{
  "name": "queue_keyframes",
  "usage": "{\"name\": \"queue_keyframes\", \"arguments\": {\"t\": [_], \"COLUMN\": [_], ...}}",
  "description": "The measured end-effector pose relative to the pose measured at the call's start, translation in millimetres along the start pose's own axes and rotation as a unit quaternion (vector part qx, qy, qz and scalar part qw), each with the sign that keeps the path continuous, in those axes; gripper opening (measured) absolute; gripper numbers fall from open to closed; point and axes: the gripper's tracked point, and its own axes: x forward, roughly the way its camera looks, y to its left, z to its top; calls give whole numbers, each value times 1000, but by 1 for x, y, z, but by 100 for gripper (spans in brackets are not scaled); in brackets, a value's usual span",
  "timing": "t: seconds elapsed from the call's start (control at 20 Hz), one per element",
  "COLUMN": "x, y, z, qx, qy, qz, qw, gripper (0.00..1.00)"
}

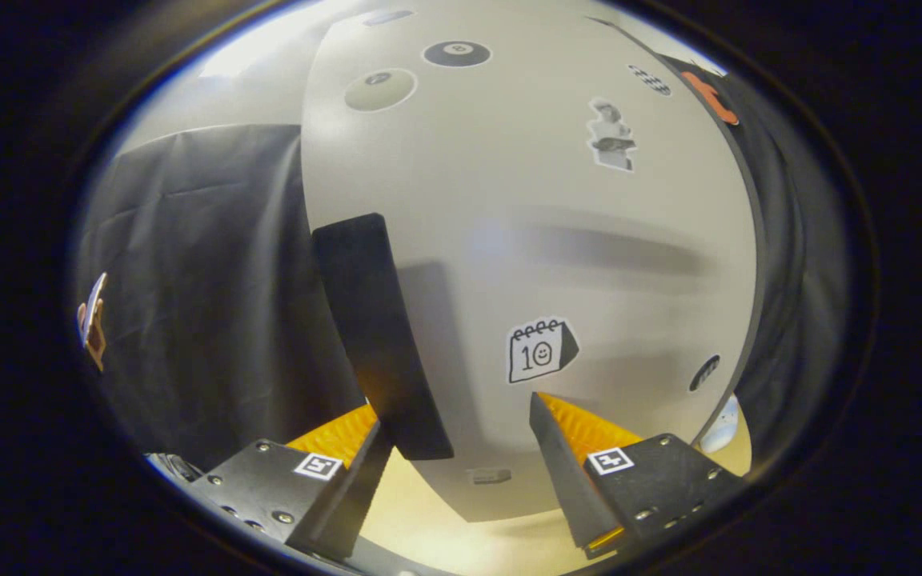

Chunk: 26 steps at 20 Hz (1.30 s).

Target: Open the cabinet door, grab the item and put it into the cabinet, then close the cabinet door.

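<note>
**Claw parked right at the cabinet handle**

So the gripper [461, 436] is spread wide here, fingers apart and not clamping anything. The black handle [381, 336] of the cabinet door [557, 240] runs down at a slant, and its lower end sits between the two fingers, hard up against the left one. Can't honestly tell if that finger is touching it or just overlapping it in the view. The right finger is well clear of the handle.

The door itself is pale grey and right in front of the fingers. It's got stickers all over: a little calendar sticker [541, 350] just past the right finger, a couple of billiard-ball ones [456, 54] up top, and a small statue-looking one [611, 136] further right. Door looks closed or near enough, hard to say. Below the door there's a light tabletop [437, 536] between the fingers.
</note>
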Motion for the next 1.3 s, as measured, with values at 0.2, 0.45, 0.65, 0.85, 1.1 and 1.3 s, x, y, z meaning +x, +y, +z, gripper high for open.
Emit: {"name": "queue_keyframes", "arguments": {"t": [0.2,0.45,0.65,0.85,1.1,1.3], "x": [-1,-2,-2,-1,0,2], "y": [0,2,3,3,3,3], "z": [-2,-4,-5,-6,-8,-9], "qx": [-17,-14,-14,-17,-26,-24], "qy": [-1,3,0,0,-2,-2], "qz": [-9,-4,-4,-2,-6,-4], "qw": [1000,1000,1000,1000,1000,1000], "gripper": [96,96,95,95,95,95]}}
